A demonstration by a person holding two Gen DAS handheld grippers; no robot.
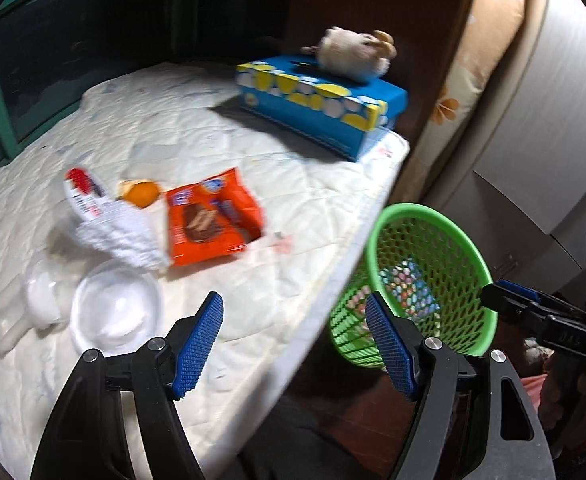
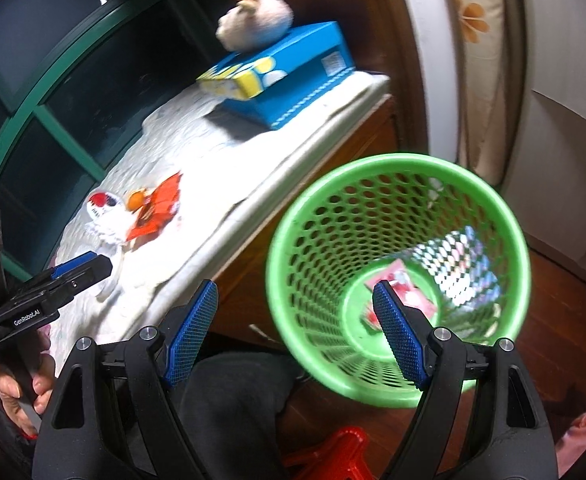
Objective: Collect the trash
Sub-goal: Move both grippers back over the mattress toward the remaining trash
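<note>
Your left tongs [image 1: 295,344] gaped empty, the orange wrapper [image 1: 212,216] lying on the desk [image 1: 301,208] beyond them. Your right tongs [image 2: 295,332] gaped empty over the green basket [image 2: 397,272]; the left one's side read "GenRobot.AI".

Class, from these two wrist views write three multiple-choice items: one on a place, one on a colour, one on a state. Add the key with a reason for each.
1. Where does the plush toy sit?
A. on the blue tissue box
B. in the basket
C. on the floor

2. What colour is the mesh basket?
A. red
B. green
C. white

3. How is the left gripper?
A. shut on a wrapper
B. shut with nothing in it
C. open with nothing in it

Key: 1 A, the toy rests on the box's top. 2 B, its rim and mesh are bright green. 3 C, the blue pads stand apart with nothing between them.
</note>
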